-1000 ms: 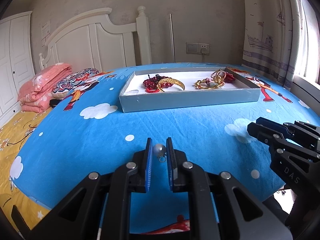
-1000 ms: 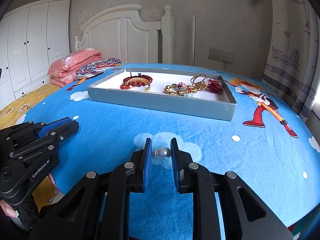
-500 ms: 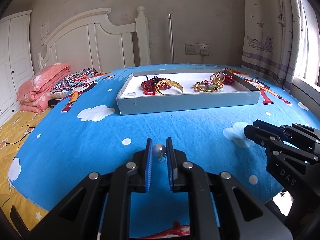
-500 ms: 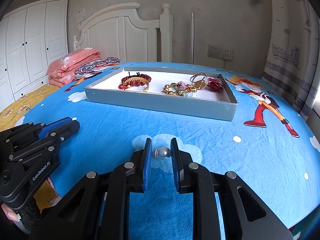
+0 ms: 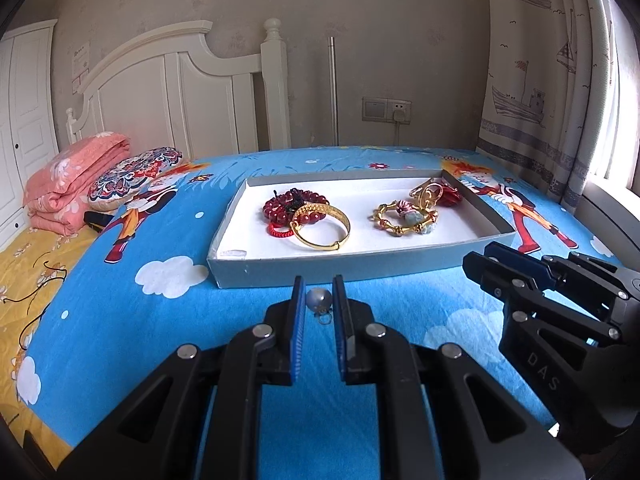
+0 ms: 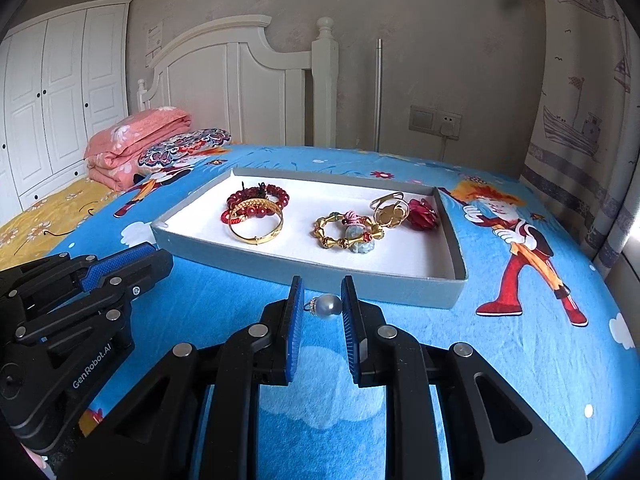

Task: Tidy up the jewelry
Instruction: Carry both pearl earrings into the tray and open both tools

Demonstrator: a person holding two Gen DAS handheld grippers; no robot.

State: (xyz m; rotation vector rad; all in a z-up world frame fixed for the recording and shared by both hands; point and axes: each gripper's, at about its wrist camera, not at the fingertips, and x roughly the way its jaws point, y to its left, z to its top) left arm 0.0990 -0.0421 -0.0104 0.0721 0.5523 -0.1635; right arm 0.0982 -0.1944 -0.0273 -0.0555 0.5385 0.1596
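Your left gripper [image 5: 317, 300] is clenched on a grey pearl earring [image 5: 318, 299], and your right gripper [image 6: 322, 305] grips a matching pearl earring [image 6: 329, 305]. Both pearls hang just short of the near wall of the grey tray [image 6: 304, 277], which holds a gold bangle [image 6: 258, 221] and red beads [image 6: 260, 193].

Grey pearl earring [image 5: 318, 299] in each claw; bracelets in tray [image 5: 400, 270].
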